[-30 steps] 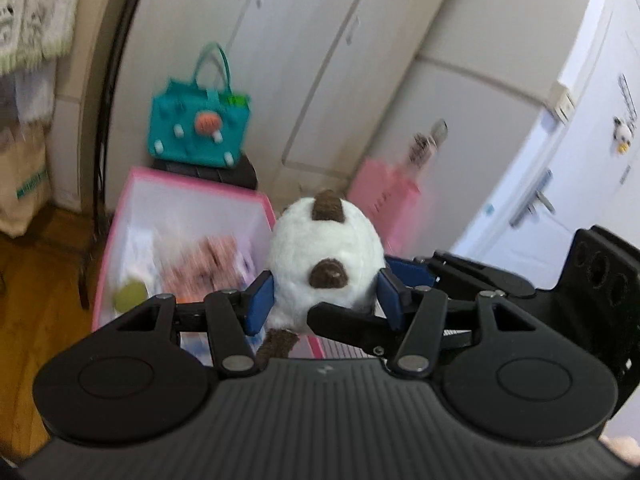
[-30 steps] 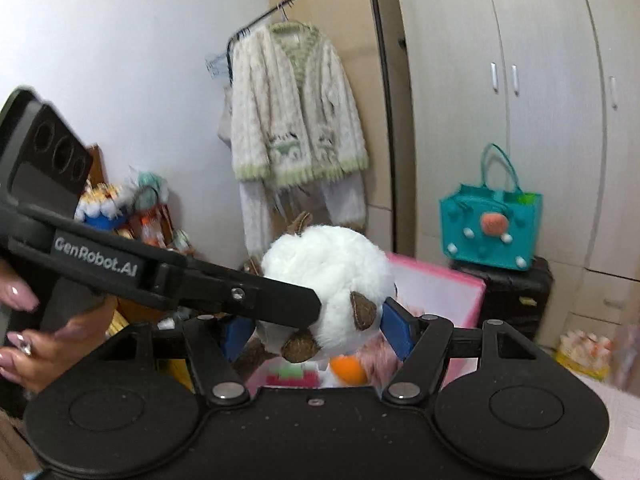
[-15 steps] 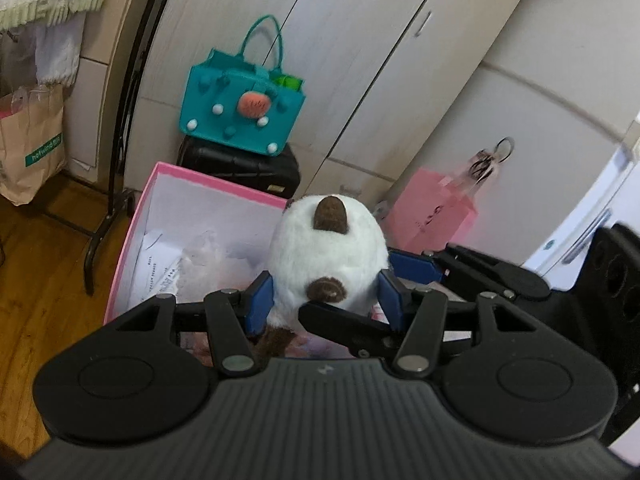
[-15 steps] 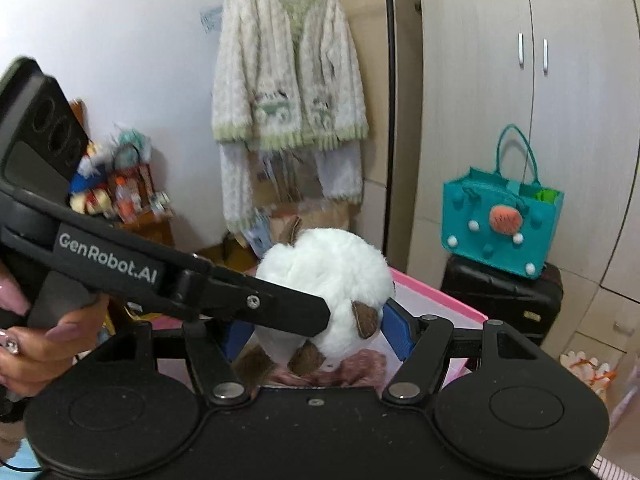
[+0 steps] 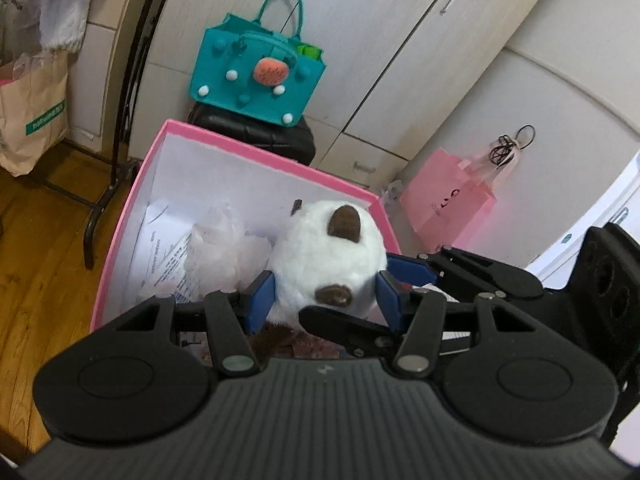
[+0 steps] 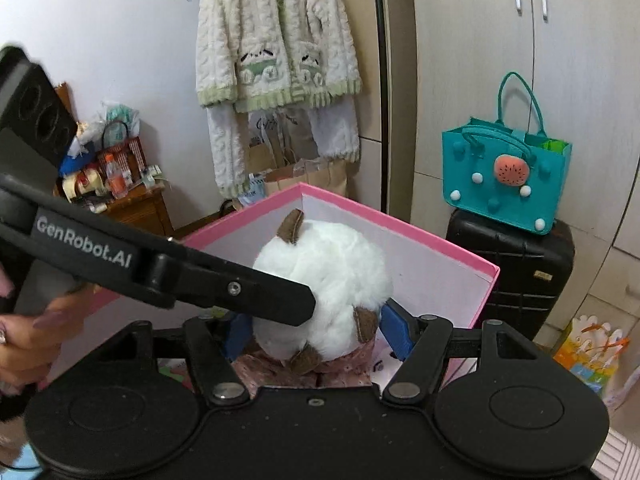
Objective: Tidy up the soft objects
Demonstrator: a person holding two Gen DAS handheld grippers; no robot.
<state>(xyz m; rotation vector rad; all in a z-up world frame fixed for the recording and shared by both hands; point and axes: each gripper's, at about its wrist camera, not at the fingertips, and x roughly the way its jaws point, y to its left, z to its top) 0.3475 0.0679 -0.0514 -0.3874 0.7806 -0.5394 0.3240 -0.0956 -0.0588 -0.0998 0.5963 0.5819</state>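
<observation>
Ahead of both grippers and below them sits the pink box (image 5: 256,160), white inside, its rim open to the room, with paper sheets (image 5: 168,248) and a pinkish soft bundle (image 5: 224,240) lying in it. Beyond it, a teal felt bag (image 6: 504,176) stands on a black case (image 6: 512,276). Now the prize: the white plush toy (image 5: 328,260), brown ears and all, hangs over the box mouth. The left gripper (image 5: 326,298) squeezes it between its blue pads, and the right gripper (image 6: 320,328) clamps the same toy from the other side. So this looks like the delivery step, toy poised above its bin. Next move, by my reading: lower it inside the walls, then let both sets of pads spread together so it drops clean.
</observation>
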